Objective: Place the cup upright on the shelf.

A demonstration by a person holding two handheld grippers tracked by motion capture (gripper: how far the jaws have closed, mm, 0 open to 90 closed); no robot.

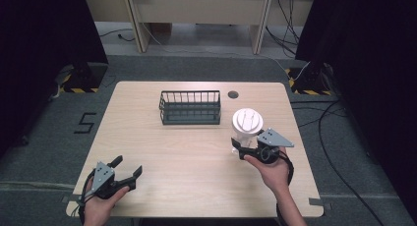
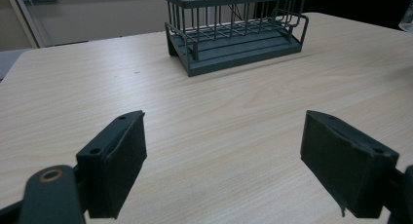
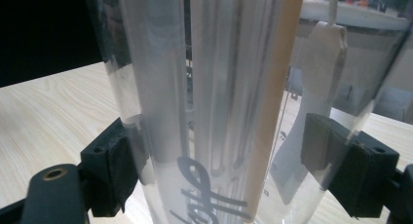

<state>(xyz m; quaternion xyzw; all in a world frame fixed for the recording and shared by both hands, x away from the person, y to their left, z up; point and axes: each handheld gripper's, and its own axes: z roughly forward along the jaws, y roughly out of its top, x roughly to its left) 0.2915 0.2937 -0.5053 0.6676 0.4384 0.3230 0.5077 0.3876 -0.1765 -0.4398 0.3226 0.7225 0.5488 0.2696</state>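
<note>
You see a dark wire rack [image 1: 190, 108] standing toward the far side of the light wooden bench [image 1: 162, 152], roughly at its middle. Just to its right, near the far edge, a small round grommet hole [image 1: 233, 94] sits in the benchtop. Beyond the bench you have grey carpet with a black "5" mark [image 1: 84, 123] at left, loose cables [image 1: 339, 113] at right, and yellow-black striped tape [image 1: 78, 90] at the stand bases.

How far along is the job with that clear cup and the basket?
Early. In hand: the right gripper is closed on the clear cup with its white lid, standing on the table. The wire basket holds nothing yet. The left gripper rests open, idle. Any move to the basket remains.
</note>
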